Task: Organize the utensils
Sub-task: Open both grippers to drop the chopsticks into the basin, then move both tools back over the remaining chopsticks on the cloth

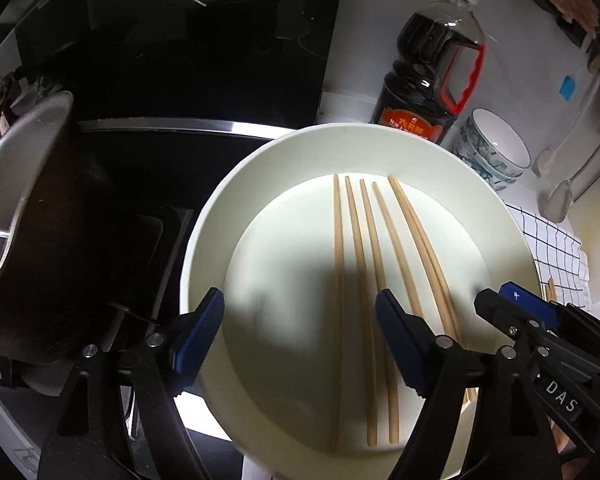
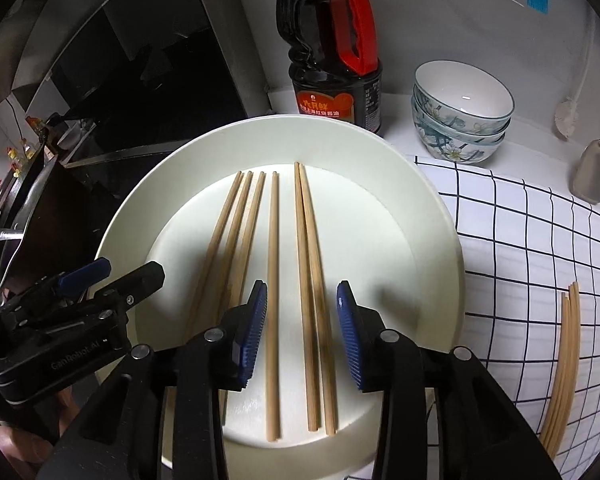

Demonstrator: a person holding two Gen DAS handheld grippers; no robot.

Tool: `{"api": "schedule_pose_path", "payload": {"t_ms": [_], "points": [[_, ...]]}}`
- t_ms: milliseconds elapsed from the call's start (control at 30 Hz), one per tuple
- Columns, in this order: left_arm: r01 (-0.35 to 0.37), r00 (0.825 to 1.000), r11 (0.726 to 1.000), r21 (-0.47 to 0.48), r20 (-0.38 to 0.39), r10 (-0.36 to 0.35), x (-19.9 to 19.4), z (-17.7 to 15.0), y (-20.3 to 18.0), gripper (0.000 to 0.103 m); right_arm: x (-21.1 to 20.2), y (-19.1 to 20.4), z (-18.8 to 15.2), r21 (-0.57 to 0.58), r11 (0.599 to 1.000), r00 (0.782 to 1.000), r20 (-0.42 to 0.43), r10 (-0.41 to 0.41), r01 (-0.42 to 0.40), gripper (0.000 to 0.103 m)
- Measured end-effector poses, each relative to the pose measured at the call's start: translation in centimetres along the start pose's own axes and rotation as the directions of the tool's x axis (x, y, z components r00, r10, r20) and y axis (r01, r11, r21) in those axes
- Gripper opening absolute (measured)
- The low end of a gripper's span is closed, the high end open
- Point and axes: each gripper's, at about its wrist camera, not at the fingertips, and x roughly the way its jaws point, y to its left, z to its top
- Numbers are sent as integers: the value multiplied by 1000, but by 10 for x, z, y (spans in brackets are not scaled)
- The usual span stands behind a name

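A: Six chopsticks (image 2: 274,300) lie on the white plate (image 2: 420,216), lengthwise, tips toward its far rim, four loosely fanned at the left, two touching as a pair at the right.

B: The right gripper (image 2: 302,334) hangs over the near rim, fingers wide, straddling one stick and that pair. It looks placed to square them up.

A: The left gripper (image 1: 300,340) is spread wide too, empty, above the plate's near left edge.

B: More chopsticks (image 2: 562,368) wait in a bundle at the near right of the checked cloth (image 2: 520,240).

A: Behind, stacked bowls (image 2: 462,108) sit empty beside a soy sauce bottle (image 2: 332,60). A pan (image 1: 40,220) is at the left.
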Motion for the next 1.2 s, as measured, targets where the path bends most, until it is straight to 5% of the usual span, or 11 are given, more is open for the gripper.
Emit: {"api": "schedule_pose_path", "payload": {"t_ms": [533, 1200], "points": [[-24, 999, 1000, 6, 38, 24, -34, -22, -12, 90, -36, -4, -19, 0, 1000, 999, 51, -2, 2, 56], [-7, 997, 999, 44, 83, 3, -79, -46, -70, 92, -103, -64, -66, 49, 999, 995, 94, -24, 20, 64]]}}
